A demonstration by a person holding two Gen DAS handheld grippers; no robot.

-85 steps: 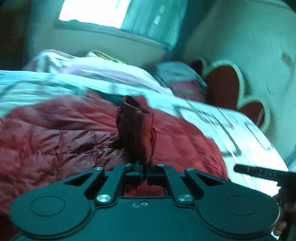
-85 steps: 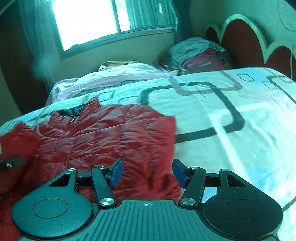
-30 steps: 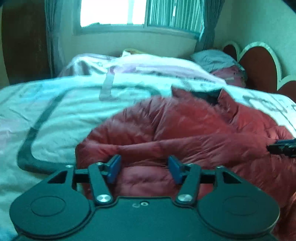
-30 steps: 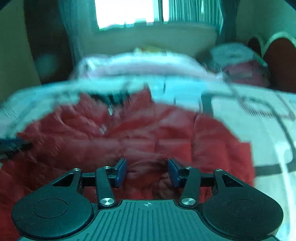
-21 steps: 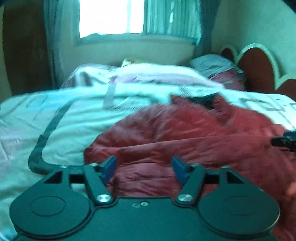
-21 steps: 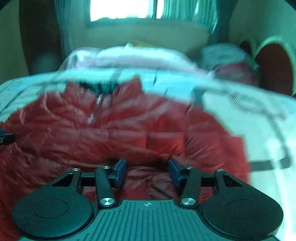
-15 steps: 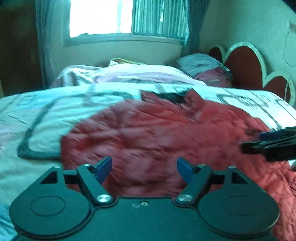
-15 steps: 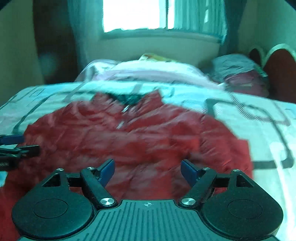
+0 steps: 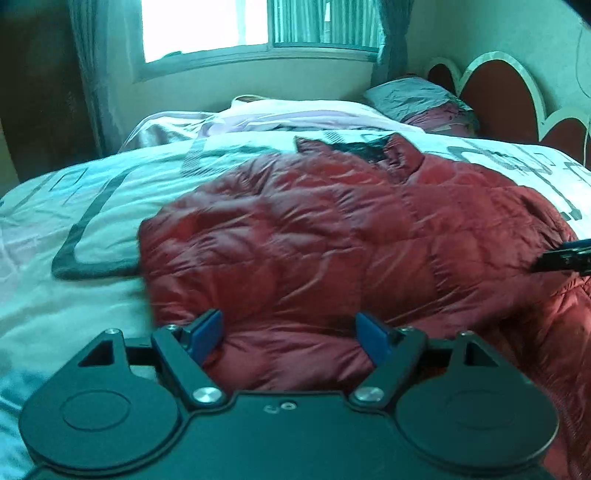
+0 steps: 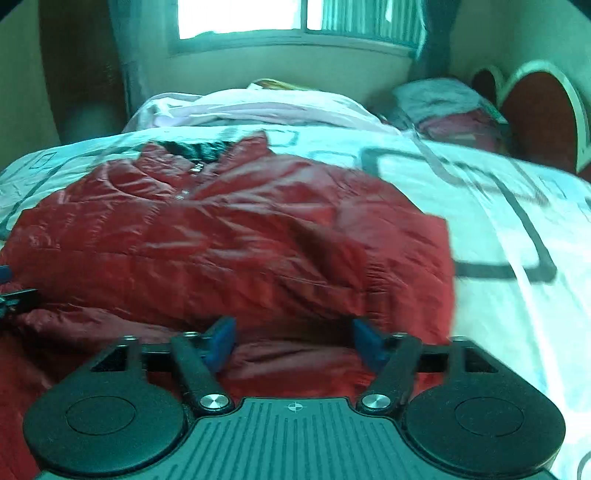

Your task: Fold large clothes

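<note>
One red jacket lay spread across the bed, collar toward the window. My two tongs hung over its near hem: left tongs and right tongs both released, blue pads parted, gripping nothing. The hem beneath each housing was hidden, and motion blur smeared the quilting. One pale blanket and one pillow pile sat beyond, beside the scalloped headboard.
</note>
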